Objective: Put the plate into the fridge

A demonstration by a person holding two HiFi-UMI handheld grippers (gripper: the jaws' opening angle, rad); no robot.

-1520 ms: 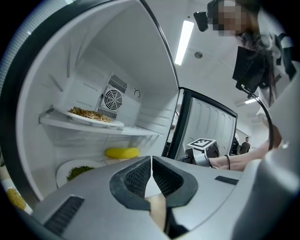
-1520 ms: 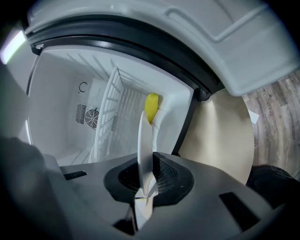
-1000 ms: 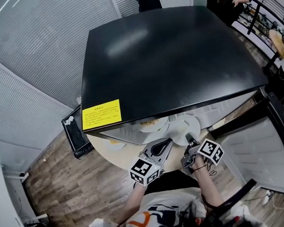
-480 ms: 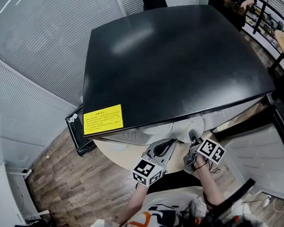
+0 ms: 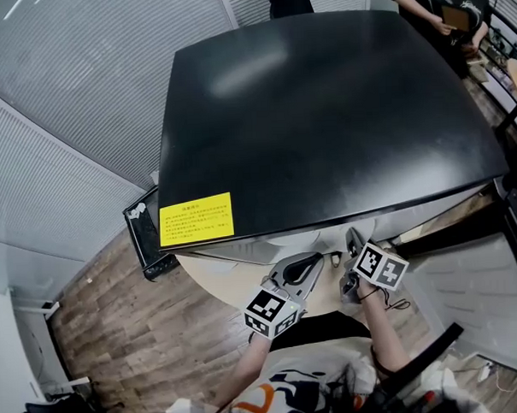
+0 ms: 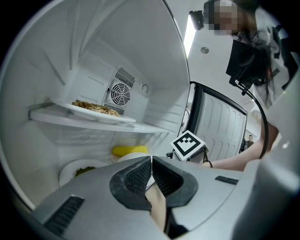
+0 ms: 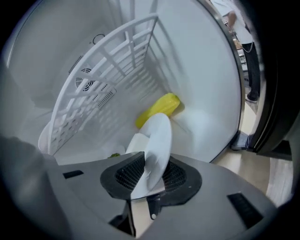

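Observation:
I look down on the black top of the fridge (image 5: pixel 323 113), with both grippers at its open front. A white plate (image 7: pixel 157 140) stands on edge between the jaws of my right gripper (image 7: pixel 151 174), inside the fridge's lower compartment. Those jaws are opening, and the pads stand slightly off the plate's rim. From above, the right gripper (image 5: pixel 354 240) reaches under the fridge's edge, and the plate is hidden there. My left gripper (image 6: pixel 151 176) is shut with nothing in it and hovers beside the right one, low in the opening (image 5: pixel 312 263).
A plate of food (image 6: pixel 101 111) sits on the upper shelf. Below it are a plate with greens (image 6: pixel 77 171) and a yellow object (image 7: pixel 159 110). The wire shelf (image 7: pixel 108 70) runs above the white plate. The open fridge door (image 6: pixel 220 126) stands to the right. People (image 5: pixel 434 5) stand behind the fridge.
The white plates seen under the fridge's front edge a second ago are now hidden by its top. The right gripper has moved slightly further under that edge. The left has barely moved.

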